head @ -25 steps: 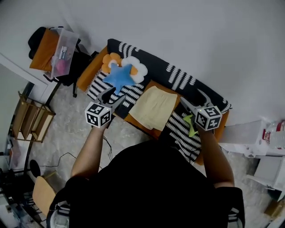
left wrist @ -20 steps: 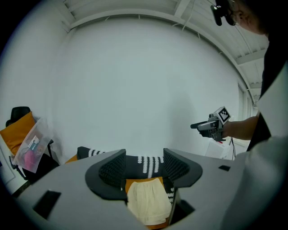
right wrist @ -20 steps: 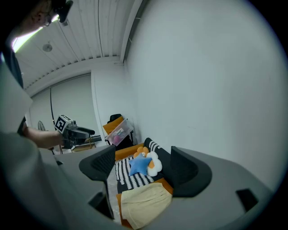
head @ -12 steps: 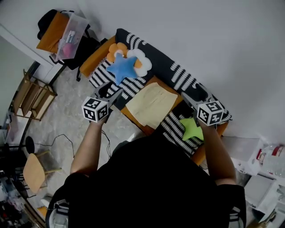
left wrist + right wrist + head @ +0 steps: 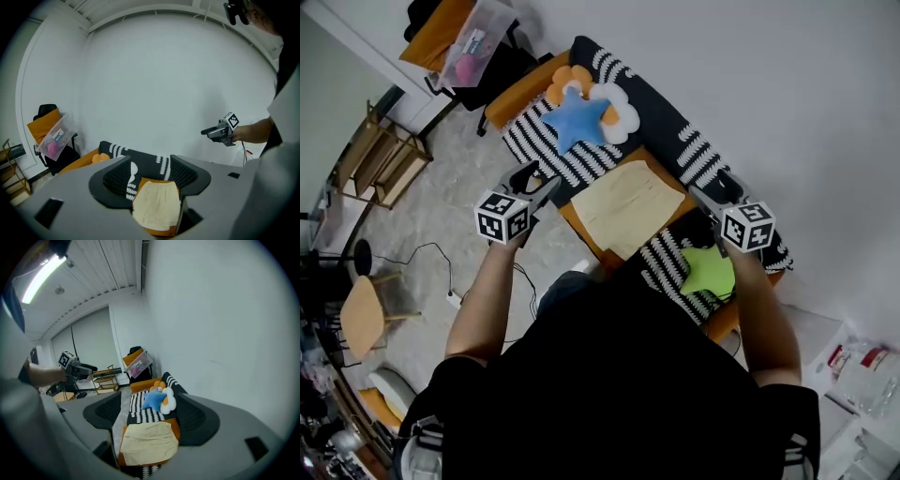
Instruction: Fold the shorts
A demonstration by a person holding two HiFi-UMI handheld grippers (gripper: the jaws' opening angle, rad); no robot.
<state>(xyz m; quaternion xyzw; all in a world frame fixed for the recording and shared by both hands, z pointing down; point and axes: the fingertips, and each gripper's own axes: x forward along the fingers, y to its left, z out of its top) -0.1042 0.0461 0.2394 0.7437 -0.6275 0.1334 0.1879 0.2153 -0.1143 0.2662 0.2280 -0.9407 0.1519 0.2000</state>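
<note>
Two grippers up, neither one on cloth yet; folding not begun.

- Landmark: the black-and-orange sofa with white stripe patches [image 5: 661, 120].
- Left gripper [image 5: 536, 184]: hovers off the sofa's front edge, toward its left half. Its own view shows the jaws spread wide, nothing between them but the seat far beyond. I judge I'm holding it there to come in on the garment's left side.
- Blue star-shaped cushion [image 5: 575, 120] lies on the sofa's left seat, against a white-and-orange flower cushion [image 5: 612, 101]. Parked out there, they leave the middle free for work.
- Pale yellow fabric shorts [image 5: 626, 206]: spread flat and unfolded on the sofa's orange middle seat. Flat lay suits a clean first fold.
- Right gripper [image 5: 712, 194]: over the sofa's right half, near its backrest. Jaws parted and empty.
- Green star-shaped cushion [image 5: 709, 270]: on the sofa's right seat, below my right arm.

Against a second ago: the sofa has swung in the head view. The green cushion, then mostly hidden, now shows almost whole. Shorts unmoved on the seat. Both grippers still flank them, still open.
</note>
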